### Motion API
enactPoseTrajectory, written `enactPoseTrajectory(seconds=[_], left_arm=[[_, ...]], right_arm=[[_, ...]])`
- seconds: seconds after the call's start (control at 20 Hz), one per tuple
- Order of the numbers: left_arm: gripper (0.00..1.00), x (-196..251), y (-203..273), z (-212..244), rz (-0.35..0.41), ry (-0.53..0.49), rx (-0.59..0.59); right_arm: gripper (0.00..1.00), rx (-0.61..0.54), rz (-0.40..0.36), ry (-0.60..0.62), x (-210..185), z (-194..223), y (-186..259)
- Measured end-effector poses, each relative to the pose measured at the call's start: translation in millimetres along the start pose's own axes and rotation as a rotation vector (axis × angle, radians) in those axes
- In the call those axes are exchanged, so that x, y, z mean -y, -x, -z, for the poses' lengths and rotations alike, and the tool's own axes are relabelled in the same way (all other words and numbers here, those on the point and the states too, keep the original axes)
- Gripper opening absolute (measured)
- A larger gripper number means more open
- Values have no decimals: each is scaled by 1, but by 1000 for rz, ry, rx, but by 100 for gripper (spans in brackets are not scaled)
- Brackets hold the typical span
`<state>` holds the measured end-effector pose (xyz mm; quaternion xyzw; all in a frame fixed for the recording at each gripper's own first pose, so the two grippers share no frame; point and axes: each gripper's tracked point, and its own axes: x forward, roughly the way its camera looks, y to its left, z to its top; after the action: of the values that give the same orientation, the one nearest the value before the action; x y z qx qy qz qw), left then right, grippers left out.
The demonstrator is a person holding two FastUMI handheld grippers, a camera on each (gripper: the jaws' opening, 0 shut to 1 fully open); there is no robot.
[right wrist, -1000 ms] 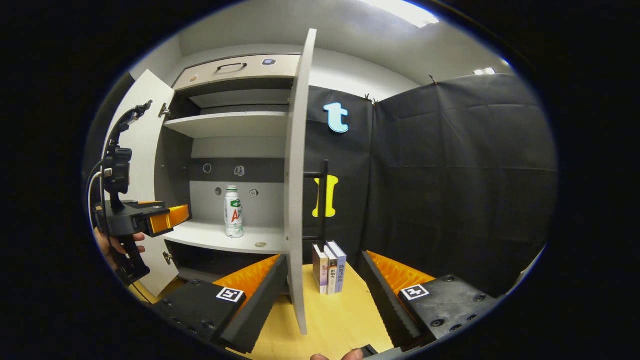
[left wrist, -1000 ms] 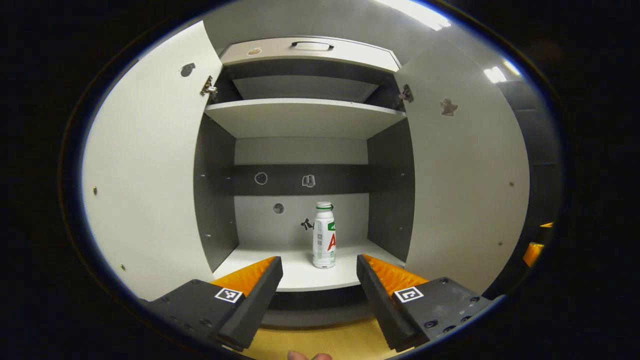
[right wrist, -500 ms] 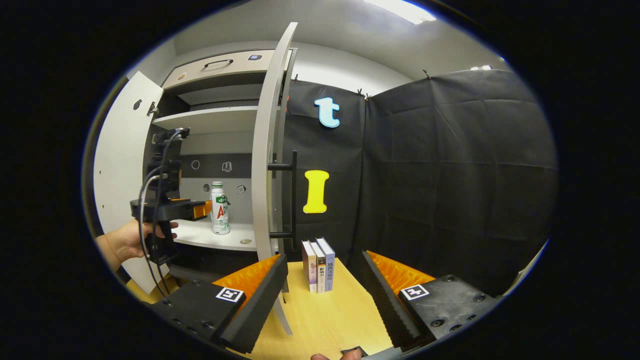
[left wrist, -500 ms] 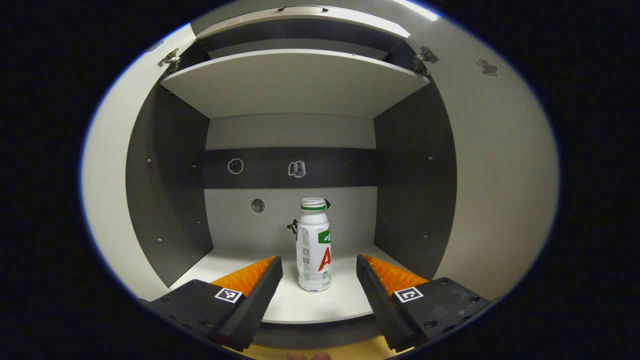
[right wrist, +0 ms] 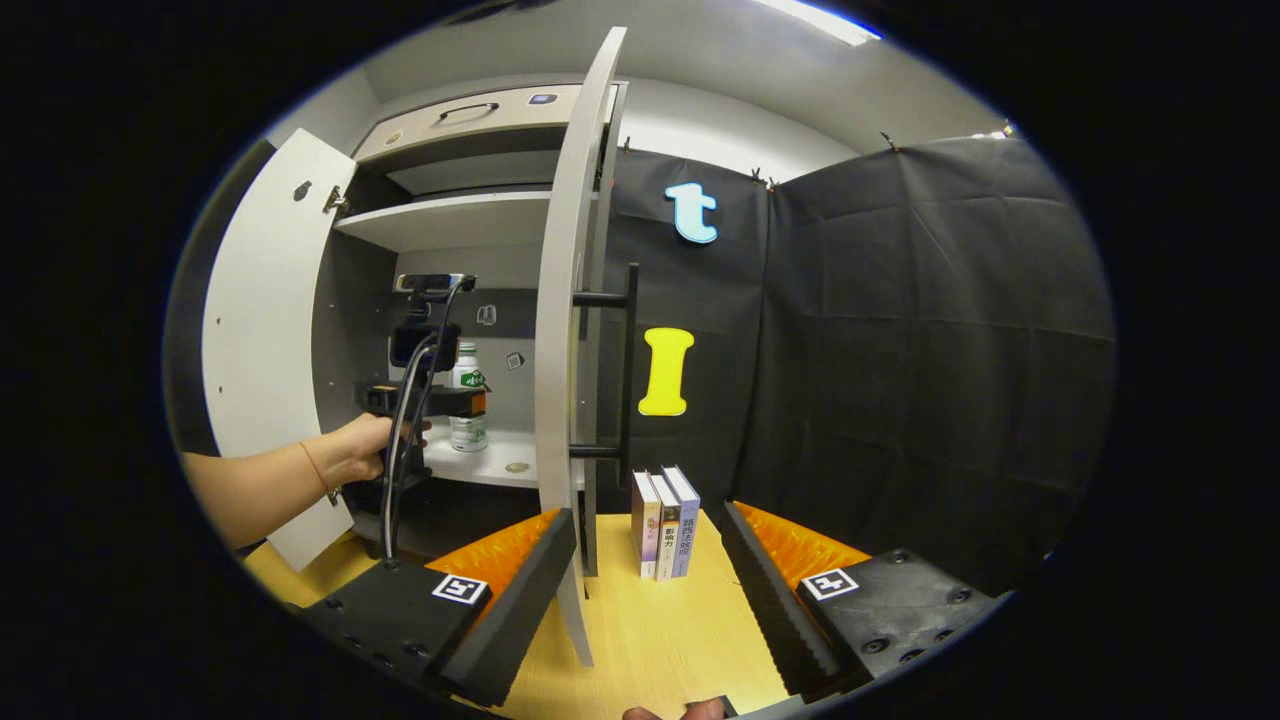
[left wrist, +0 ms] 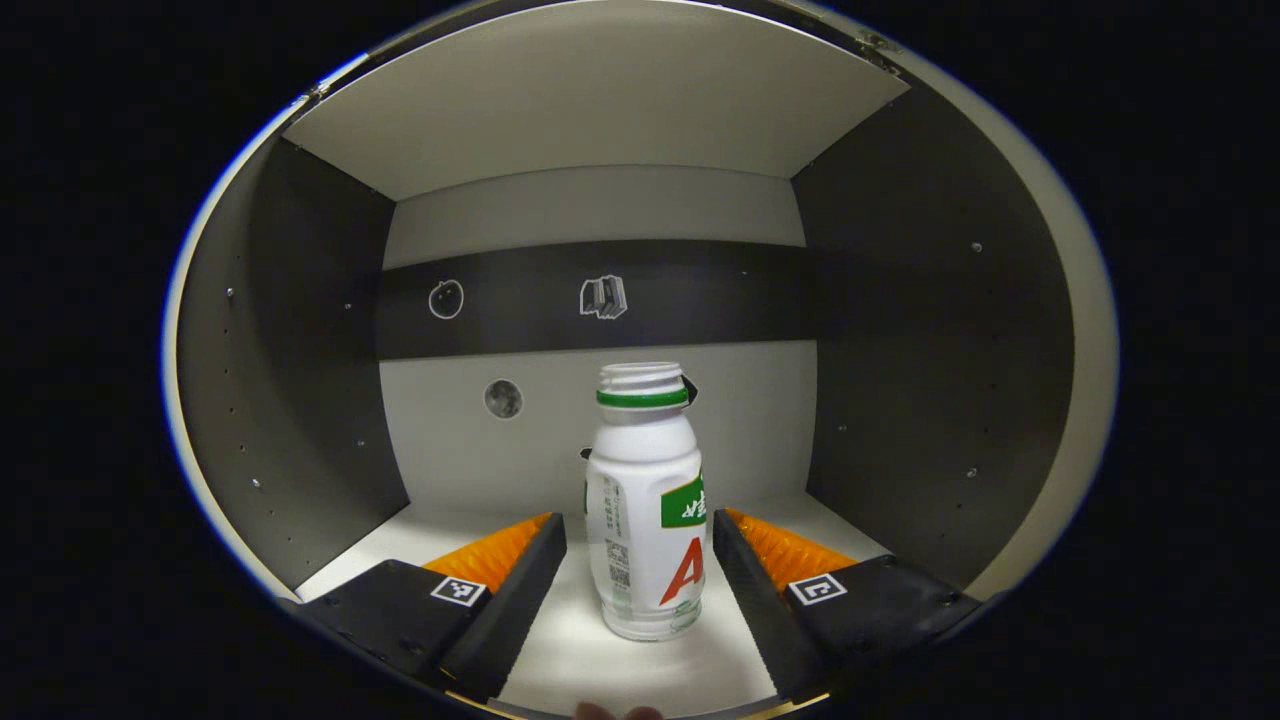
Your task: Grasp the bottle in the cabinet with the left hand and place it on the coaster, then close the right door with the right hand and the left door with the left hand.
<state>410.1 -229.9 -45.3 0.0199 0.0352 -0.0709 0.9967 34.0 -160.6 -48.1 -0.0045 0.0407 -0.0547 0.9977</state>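
A white bottle (left wrist: 645, 500) with a green neck ring, no cap on it, stands upright on the cabinet's lower shelf (left wrist: 560, 660). My left gripper (left wrist: 638, 528) is open inside the cabinet, and the bottle stands between its fingers, nearer the right finger (left wrist: 745, 565). In the right gripper view, a hand (right wrist: 365, 445) holds the left gripper (right wrist: 455, 400) at the bottle (right wrist: 467, 432). My right gripper (right wrist: 648, 515) hangs open over the wooden table (right wrist: 650, 640), with nothing between its fingers. Both doors stand open: the left door (right wrist: 265, 330) and the right door (right wrist: 560, 350), seen edge-on.
The right door carries a black bar handle (right wrist: 628, 370) on its outer face. Three books (right wrist: 665, 525) stand upright on the table just right of that door. An upper shelf (left wrist: 600, 110) roofs the bottle's compartment. Dark side walls (left wrist: 290, 380) close it in.
My left gripper has moved forward into the cabinet until the bottle stands between its fingers. My right gripper has shifted slightly; the doors have not moved.
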Motion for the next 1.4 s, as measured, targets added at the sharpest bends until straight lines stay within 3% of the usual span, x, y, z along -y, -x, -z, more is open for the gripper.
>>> enactPoseTrajectory(seconds=[0.2, 0.3, 0.55, 1.0, 1.4], left_arm=[[94, 5, -17, 8, 13, -32, -15], [78, 6, -14, 6, 30, -36, -7], [76, 7, 0, -3, 58, -12, 3], [75, -23, 119, -38, 123, 32, 97], [76, -53, 239, 5, 145, 37, 93]], right_arm=[[98, -11, -10, 4, 2, 3, -6], [98, -15, -6, 4, 4, 4, -8], [98, -13, -3, -1, 6, 2, -8], [98, 33, -31, -19, -17, -14, 3], [98, 79, -84, 15, -53, -25, 20]])
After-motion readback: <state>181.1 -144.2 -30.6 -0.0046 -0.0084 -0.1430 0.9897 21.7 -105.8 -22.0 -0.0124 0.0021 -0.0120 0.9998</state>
